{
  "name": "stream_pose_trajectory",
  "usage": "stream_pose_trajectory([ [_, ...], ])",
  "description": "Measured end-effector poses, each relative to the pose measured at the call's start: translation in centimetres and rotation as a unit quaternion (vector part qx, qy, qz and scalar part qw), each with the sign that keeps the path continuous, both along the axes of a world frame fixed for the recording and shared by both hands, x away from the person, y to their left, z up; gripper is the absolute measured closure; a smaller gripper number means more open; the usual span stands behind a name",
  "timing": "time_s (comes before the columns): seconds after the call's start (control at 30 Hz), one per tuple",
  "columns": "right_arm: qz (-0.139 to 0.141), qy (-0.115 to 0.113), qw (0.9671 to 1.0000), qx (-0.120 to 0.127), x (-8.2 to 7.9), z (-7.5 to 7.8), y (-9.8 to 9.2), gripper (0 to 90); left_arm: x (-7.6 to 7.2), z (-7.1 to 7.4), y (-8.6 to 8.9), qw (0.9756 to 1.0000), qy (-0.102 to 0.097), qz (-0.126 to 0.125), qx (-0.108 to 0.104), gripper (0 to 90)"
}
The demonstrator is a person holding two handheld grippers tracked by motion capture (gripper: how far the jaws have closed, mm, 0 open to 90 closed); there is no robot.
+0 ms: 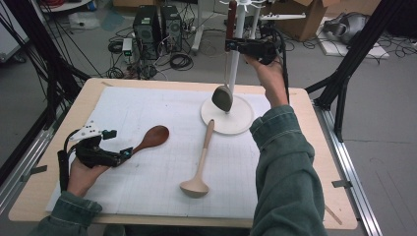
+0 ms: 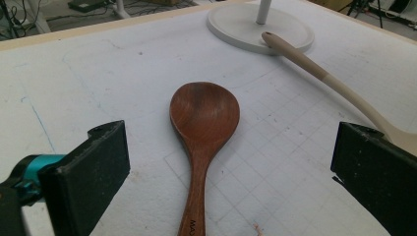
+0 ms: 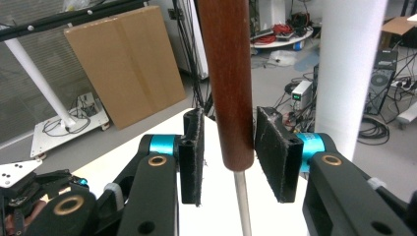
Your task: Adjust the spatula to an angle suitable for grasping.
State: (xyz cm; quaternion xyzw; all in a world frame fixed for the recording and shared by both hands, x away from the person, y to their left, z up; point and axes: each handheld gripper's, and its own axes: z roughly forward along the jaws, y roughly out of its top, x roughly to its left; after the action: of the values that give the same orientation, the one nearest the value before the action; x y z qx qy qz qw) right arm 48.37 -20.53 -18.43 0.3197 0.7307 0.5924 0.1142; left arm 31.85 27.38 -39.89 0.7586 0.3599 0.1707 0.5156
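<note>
A wooden table (image 1: pixel 44 196) carries a white mat (image 1: pixel 147 182) marked with a faint grid. At the far right of the mat stands a white rack: a round base (image 1: pixel 238 120) with an upright pole (image 1: pixel 235 59) rising from its middle. A dark ladle (image 1: pixel 223 97) hangs from the rack beside the pole, its grey bowl just above the base and its brown wooden handle (image 3: pixel 228 73) high up. The right gripper (image 1: pixel 231 45) is raised at that handle; in the right gripper view the handle stands between the two pads, the right pad very close to it or just grazing it and the left pad clearly apart from it, so the jaws are released around it and not clenched. A pale ladle (image 1: pixel 200 164) lies in the middle of the mat, bowl near and handle tip resting on the rim of the base. To its left lies a brown wooden spoon (image 1: pixel 150 137), bowl pointing far and right. The left gripper (image 1: pixel 129 151) rests low at the near left, its jaws spread wide on either side of the spoon's handle without touching it.
</note>
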Motion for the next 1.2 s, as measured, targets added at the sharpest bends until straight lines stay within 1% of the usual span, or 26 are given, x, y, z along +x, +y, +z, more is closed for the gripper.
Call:
stream_pose_trajectory([
  [0.17, -0.004, -0.010, 0.9999, 0.002, -0.7, 0.2, -0.8, 63.4, 0.0, -0.1, 0.0, 1.0000, 0.000, 0.001, 0.000, 1.7],
  [0.23, 0.002, -0.014, 0.9999, 0.006, -1.0, 0.1, -1.0, 63.5, 0.0, -0.1, 0.0, 1.0000, 0.002, -0.001, 0.000, 1.7],
  [0.33, 0.007, -0.014, 0.9999, 0.003, -1.3, -0.3, -1.3, 65.5, 0.1, -0.1, 0.0, 1.0000, 0.003, -0.001, 0.000, 1.7],
  [0.5, 0.016, -0.012, 0.9998, 0.008, -1.9, -0.5, -2.2, 73.8, 0.2, -0.2, 0.0, 1.0000, 0.003, -0.005, 0.004, 1.7],
  [0.53, 0.018, -0.011, 0.9998, 0.008, -1.9, -0.4, -2.4, 75.4, 0.2, -0.2, -0.1, 1.0000, 0.004, -0.005, 0.003, 1.7],
  [0.57, 0.020, -0.010, 0.9997, 0.007, -2.1, -0.4, -2.6, 79.5, 0.2, -0.2, -0.1, 1.0000, 0.004, -0.005, 0.003, 1.7],
  [0.63, 0.027, -0.016, 0.9995, 0.010, -2.2, -0.2, -2.9, 83.0, 0.2, -0.2, -0.2, 1.0000, 0.006, -0.005, 0.000, 1.7],
  [0.8, 0.034, -0.016, 0.9992, 0.008, -2.4, 0.3, -3.4, 89.5, 0.2, -0.3, -0.2, 0.9999, 0.008, -0.010, 0.002, 1.7],
  [0.97, 0.035, -0.018, 0.9992, -0.001, -2.5, 1.6, -3.6, 89.5, 0.0, -0.3, 0.0, 0.9999, 0.007, -0.011, 0.002, 1.7],
  [1.03, 0.038, -0.023, 0.9990, -0.007, -2.6, 2.3, -3.5, 89.5, 0.0, -0.3, 0.1, 0.9999, 0.004, -0.010, 0.000, 1.7],
  [1.2, 0.035, -0.035, 0.9987, -0.012, -2.6, 4.5, -3.2, 89.5, -0.1, -0.3, 0.3, 0.9999, 0.003, -0.010, -0.001, 1.7],
])
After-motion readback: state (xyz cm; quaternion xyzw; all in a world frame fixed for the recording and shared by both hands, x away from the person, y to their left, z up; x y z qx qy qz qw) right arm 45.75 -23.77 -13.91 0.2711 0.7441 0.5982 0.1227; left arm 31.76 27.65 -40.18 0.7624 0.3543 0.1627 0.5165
